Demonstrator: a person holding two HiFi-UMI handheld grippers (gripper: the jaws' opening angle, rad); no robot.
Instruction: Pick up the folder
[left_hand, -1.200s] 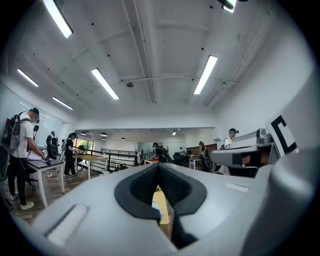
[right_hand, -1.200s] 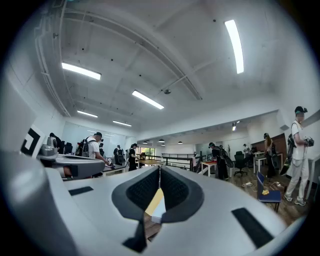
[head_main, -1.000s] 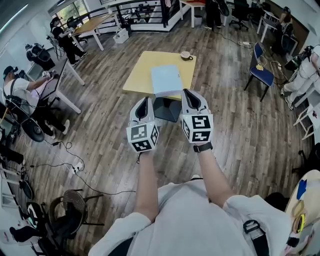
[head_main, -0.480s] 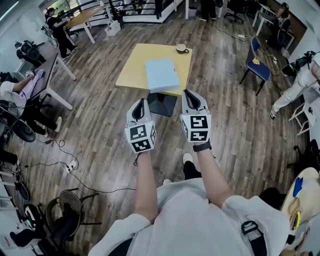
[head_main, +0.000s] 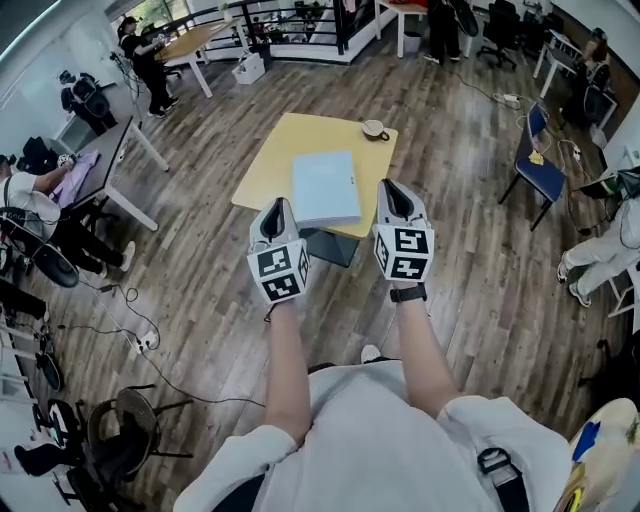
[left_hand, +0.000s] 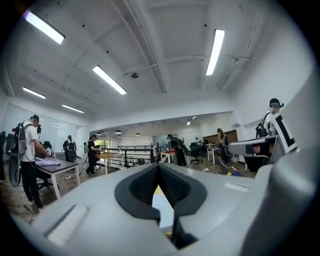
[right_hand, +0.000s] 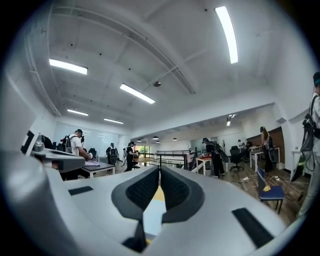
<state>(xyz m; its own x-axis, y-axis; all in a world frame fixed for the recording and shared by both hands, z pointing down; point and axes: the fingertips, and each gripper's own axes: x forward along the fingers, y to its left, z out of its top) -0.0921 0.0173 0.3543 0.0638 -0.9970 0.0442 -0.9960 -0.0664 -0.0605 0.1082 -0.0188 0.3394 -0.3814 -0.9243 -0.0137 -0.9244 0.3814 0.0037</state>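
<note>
OK, both grippers are empty and fully closed. In the left gripper view the left gripper (left_hand: 159, 172) has its dark pads (left_hand: 142, 187) pressed together with nothing between them. Right gripper (right_hand: 160, 172) is the same in its own view: pads meet, nothing clamped.

Head view: left gripper (head_main: 277, 205) and right gripper (head_main: 392, 185) are held out level in front of the person, side by side, tips pointing toward the yellow table (head_main: 275, 150). The folder (head_main: 325, 187) is pale blue, closed, lying flat on that table toward its near edge. In frame it sits between the two gripper tips, and neither touches it. Each gripper view shows a strip of the folder (left_hand: 162, 210) past the closed tips, and likewise (right_hand: 152, 217).

A cup (head_main: 375, 129) sits at the table's far right corner, well apart from the folder. A blue chair (head_main: 540, 170) stands off to the right on the wood floor (head_main: 200, 290)
</note>
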